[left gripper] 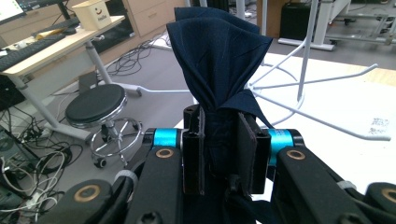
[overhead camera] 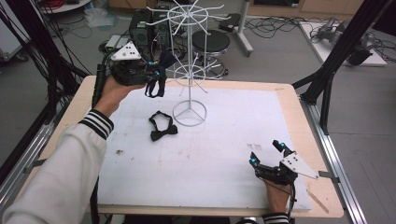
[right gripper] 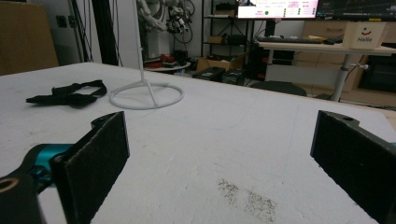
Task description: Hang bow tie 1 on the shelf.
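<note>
My left gripper is held up at the table's far left, just left of the white wire display stand. Its jaws are shut on a dark navy bow tie, whose fabric fans out above the pads in the left gripper view; the strap hangs down below the gripper. A second, black bow tie lies flat on the white mat, left of the stand's ring base. My right gripper rests low near the front right of the mat, jaws wide open, nothing between them.
The white mat covers most of the wooden table. The stand's thin wire arms stick out at two levels, close to the left gripper. Black frame posts rise at the table's right; a stool and cables lie beyond the far edge.
</note>
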A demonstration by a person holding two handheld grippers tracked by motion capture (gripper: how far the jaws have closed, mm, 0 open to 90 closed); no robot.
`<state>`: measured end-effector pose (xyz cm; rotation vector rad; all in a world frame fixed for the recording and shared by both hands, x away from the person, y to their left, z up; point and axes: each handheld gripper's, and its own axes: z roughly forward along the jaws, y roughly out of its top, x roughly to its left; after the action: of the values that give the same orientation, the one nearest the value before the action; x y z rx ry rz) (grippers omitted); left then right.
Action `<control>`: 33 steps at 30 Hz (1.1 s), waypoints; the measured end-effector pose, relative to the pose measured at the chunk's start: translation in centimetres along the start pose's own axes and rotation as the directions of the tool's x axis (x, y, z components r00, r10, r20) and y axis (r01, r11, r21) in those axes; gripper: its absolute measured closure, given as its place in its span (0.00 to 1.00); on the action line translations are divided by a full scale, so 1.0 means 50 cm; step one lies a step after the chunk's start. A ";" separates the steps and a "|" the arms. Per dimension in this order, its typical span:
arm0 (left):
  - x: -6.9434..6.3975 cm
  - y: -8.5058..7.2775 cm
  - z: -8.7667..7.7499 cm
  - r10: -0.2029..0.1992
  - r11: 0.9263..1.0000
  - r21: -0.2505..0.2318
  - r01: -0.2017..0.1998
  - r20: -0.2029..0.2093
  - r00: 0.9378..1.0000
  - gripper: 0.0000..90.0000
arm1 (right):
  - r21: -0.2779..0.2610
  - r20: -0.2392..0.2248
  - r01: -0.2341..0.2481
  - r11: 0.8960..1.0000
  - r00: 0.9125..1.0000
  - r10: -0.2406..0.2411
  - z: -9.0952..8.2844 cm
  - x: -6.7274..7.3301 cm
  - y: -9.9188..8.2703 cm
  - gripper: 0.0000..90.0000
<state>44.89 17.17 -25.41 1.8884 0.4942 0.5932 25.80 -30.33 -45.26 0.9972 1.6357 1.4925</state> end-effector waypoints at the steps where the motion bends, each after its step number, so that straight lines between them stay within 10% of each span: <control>1: 0.000 0.000 0.003 0.005 1.000 0.007 -0.005 0.002 1.000 0.82 | -0.001 0.000 0.002 1.000 1.000 -0.002 0.000 0.000 0.000 0.04; 33: -0.013 0.025 0.044 -0.003 0.990 0.141 0.000 0.021 1.000 0.78 | -0.004 -0.002 -0.004 1.000 1.000 0.004 -0.001 -0.001 0.000 0.04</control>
<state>45.79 14.74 -25.08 2.0255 0.5355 0.5491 25.78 -30.41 -45.28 0.9973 1.6321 1.4992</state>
